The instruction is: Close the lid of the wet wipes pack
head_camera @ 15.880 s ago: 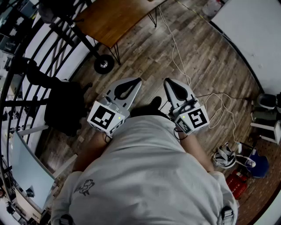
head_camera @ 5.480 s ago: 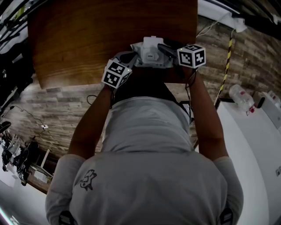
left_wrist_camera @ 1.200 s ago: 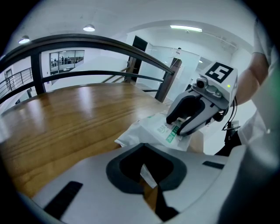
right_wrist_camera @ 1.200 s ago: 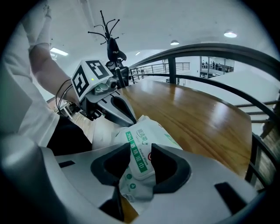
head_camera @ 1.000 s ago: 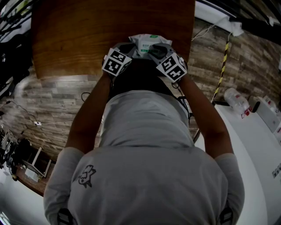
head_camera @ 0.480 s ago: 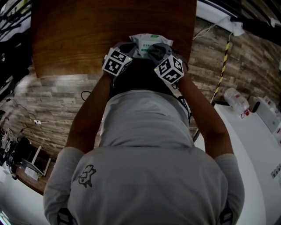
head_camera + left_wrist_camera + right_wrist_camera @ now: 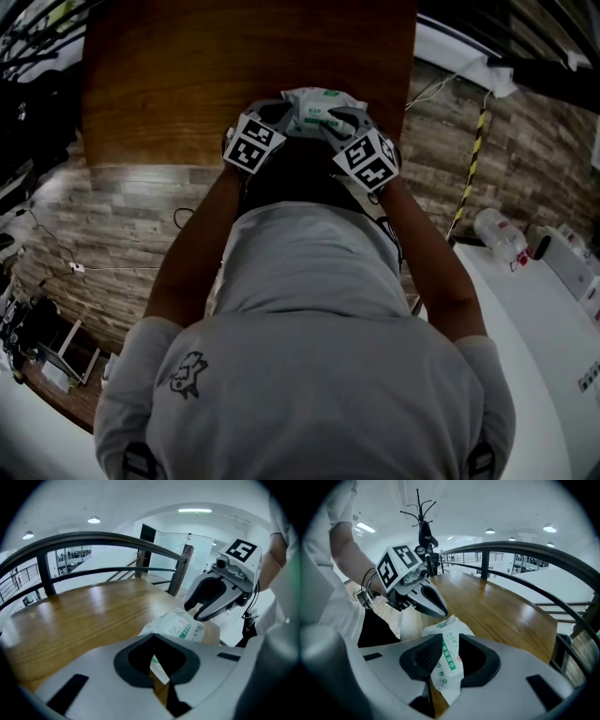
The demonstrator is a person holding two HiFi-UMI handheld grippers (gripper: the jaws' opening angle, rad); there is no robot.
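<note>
The left gripper (image 7: 153, 638) has its jaw tips drawn together on a white end flap of the wet wipes pack (image 7: 180, 626). A sliver of that flap shows through the hollow behind the tips. The right gripper (image 7: 449, 641) has just been closing its jaws, and they now pinch the pack's opposite end — its green-printed face runs up between the dark pads, touching both. In the head view the pack sits between the two grippers at the near edge of the wooden table (image 7: 187, 84). Whether it rests on the wood or hangs clear cannot be told. A dark curved railing (image 7: 525, 548) runs beyond the table's far side.
</note>
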